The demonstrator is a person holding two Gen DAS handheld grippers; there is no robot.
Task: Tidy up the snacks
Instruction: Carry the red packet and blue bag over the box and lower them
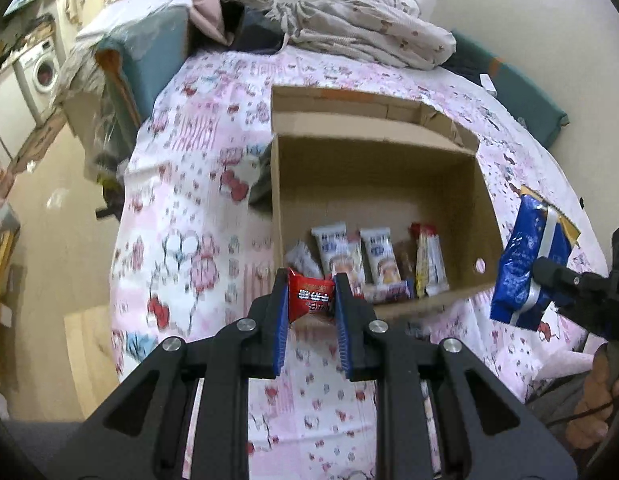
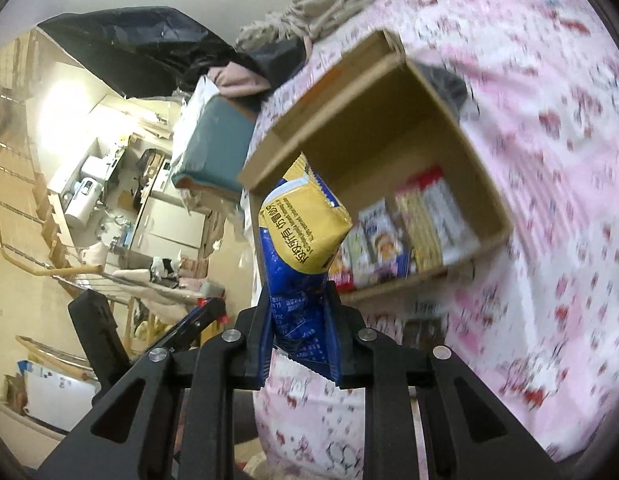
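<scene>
Your left tongs (image 1: 311, 296) are clamped on a small red snack packet (image 1: 310, 295), hovering just short of the cardboard box (image 1: 373, 184) on the bed; the box lies straight ahead. Your right tongs (image 2: 297, 316) grip a blue-and-yellow snack bag (image 2: 299, 236) by its lower end, long axis upright, beside the box's right wall. The left is nearer the opening.

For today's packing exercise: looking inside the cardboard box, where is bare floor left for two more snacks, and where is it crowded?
Free: the far half of the cardboard box floor, between the back wall and the snack row. Crowded: the near wall, where those packets lie side by side. The left gripper holds a red packet; the right gripper a blue-and-yellow bag.
</scene>
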